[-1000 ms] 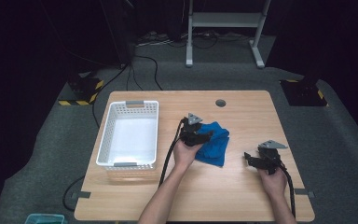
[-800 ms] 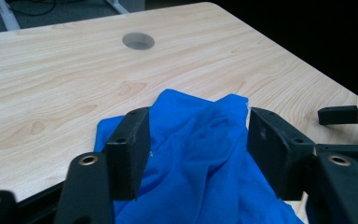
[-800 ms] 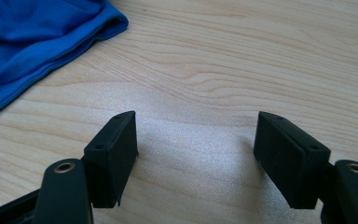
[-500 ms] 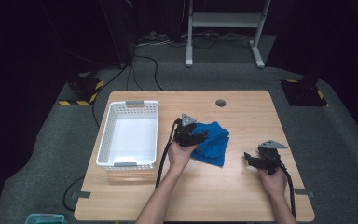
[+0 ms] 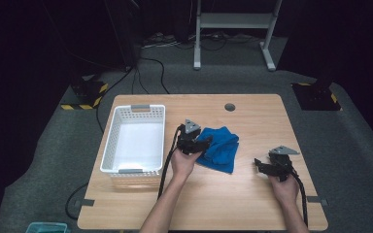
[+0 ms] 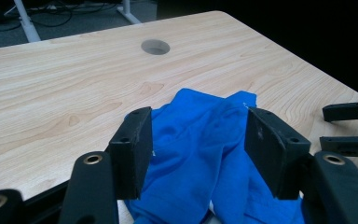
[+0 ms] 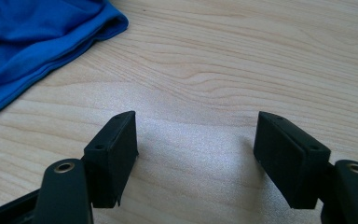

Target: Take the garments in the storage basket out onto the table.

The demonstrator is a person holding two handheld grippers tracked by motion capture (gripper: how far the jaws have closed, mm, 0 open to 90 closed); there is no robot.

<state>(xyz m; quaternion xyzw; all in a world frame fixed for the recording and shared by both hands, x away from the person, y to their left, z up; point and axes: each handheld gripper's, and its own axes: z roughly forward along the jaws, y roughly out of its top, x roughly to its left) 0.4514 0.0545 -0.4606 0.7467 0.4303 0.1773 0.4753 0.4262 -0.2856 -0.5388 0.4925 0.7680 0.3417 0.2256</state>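
Note:
A crumpled blue cloth [image 5: 223, 151] lies on the wooden table [image 5: 257, 121], right of centre. My left gripper [image 5: 205, 142] hovers at the cloth's left edge, pointing right over it. In the left gripper view its jaws [image 6: 198, 128] stand apart, with the cloth [image 6: 200, 158] beneath and beyond them and nothing pinched. My right gripper [image 5: 258, 165] rests low near the table's right side, a short way from the cloth. It is open over bare wood [image 7: 196, 133], and a corner of the cloth [image 7: 28, 32] shows at the upper left of its view.
A white plastic basket [image 5: 108, 145] with nothing in it stands on the left part of the table, close to my left hand. A round cable hole [image 5: 229, 107] sits near the far edge. Cables trail from both grippers toward the front edge.
My left gripper has shifted a little to the left, toward the basket side of the cloth. The right gripper and the cloth have stayed where they were.

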